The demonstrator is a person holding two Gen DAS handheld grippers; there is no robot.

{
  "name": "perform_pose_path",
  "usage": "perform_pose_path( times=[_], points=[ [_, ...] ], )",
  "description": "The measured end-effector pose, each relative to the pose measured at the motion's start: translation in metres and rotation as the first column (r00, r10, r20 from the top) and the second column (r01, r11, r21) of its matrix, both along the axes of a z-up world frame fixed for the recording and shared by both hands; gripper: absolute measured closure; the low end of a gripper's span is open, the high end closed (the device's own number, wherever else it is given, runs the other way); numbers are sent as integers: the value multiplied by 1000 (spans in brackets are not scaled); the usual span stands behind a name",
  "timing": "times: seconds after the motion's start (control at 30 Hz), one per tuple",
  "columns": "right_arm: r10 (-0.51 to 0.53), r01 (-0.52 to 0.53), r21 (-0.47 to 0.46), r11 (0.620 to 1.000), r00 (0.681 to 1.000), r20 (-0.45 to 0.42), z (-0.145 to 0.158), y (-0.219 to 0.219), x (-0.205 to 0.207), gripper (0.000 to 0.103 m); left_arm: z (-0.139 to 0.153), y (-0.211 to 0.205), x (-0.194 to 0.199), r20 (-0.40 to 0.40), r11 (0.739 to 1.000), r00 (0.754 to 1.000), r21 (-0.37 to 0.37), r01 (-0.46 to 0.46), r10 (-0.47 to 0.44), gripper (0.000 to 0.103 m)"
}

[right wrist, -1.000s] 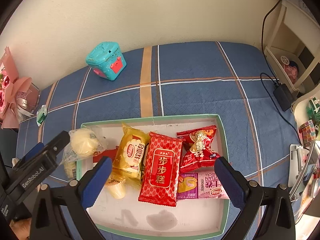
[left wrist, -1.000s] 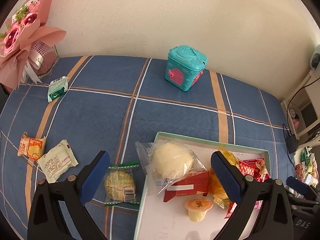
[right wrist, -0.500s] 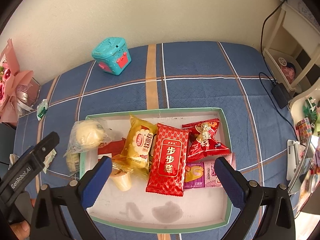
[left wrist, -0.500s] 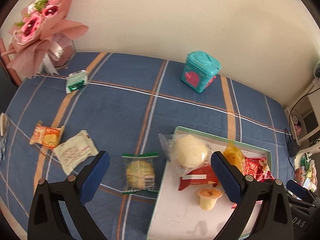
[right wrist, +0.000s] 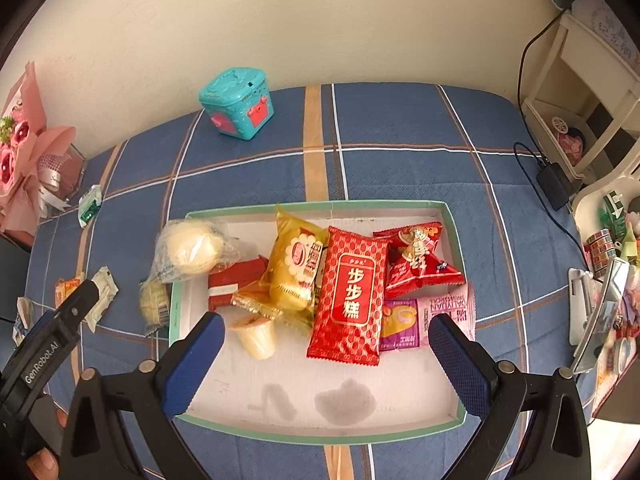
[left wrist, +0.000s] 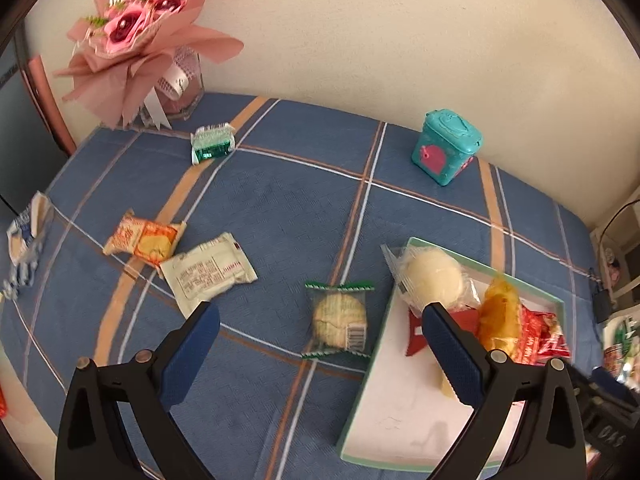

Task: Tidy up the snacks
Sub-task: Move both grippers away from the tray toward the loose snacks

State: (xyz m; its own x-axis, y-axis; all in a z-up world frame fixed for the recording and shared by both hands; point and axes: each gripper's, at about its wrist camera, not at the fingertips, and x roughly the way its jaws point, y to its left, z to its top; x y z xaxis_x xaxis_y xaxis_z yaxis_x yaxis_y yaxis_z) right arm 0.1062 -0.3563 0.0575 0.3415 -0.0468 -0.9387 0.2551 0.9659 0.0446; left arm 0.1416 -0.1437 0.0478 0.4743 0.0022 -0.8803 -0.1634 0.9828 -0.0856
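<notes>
My left gripper (left wrist: pixel 319 314) is open and empty above the blue plaid cloth, over a clear cookie packet with green ends (left wrist: pixel 339 322) lying just left of the tray (left wrist: pixel 380 408). Further left lie a white packet (left wrist: pixel 208 272), an orange packet (left wrist: pixel 144 238), a green packet (left wrist: pixel 212 144) and a blue-white packet (left wrist: pixel 24 236). My right gripper (right wrist: pixel 324 324) is open and empty above the tray (right wrist: pixel 320 434). The tray holds a big red packet (right wrist: pixel 350 296), a yellow packet (right wrist: pixel 296 272), a jelly cup (right wrist: pixel 256 336) and several more. A bagged bun (right wrist: pixel 190 250) overhangs its left rim.
A teal toy box (left wrist: pixel 446 146) stands near the wall at the back. A pink bouquet (left wrist: pixel 144 36) fills the back left corner. To the right of the table are a white shelf (right wrist: pixel 580 92), cables and desk clutter. A hand (right wrist: pixel 40 464) holds the left gripper's handle.
My left gripper has swung left, off the tray, so the cookie packet and the loose packets on the left now lie ahead of it. The right gripper has barely shifted.
</notes>
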Motion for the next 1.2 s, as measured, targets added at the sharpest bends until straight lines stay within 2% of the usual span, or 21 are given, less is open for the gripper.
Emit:
perform_pose_path(
  times=[0.1,0.23,0.5,0.67,0.93,1.2],
  points=[
    [16,-16,-3,1000,1000,-10,-4,10,-4,0,2,4,-5,-6,1000,1000,-12,-22,22,2],
    [42,-42,-8,999,999,-31,-10,27,-11,0,5,12,-11,-7,998,999,34,-44,44,2],
    [67,-68,-14,998,997,-27,-11,49,-10,0,-3,44,-17,-75,990,993,113,-81,89,2],
    [90,-89,8,996,995,-44,-20,67,-1,0,-10,72,-16,-96,987,986,101,-124,133,2],
    [182,-181,28,983,982,-50,-32,115,6,0,-8,107,-16,-68,978,983,131,-161,171,2],
    [240,-238,43,970,970,-43,-40,150,18,0,-14,129,-10,-81,981,980,83,-177,184,2]
  ],
)
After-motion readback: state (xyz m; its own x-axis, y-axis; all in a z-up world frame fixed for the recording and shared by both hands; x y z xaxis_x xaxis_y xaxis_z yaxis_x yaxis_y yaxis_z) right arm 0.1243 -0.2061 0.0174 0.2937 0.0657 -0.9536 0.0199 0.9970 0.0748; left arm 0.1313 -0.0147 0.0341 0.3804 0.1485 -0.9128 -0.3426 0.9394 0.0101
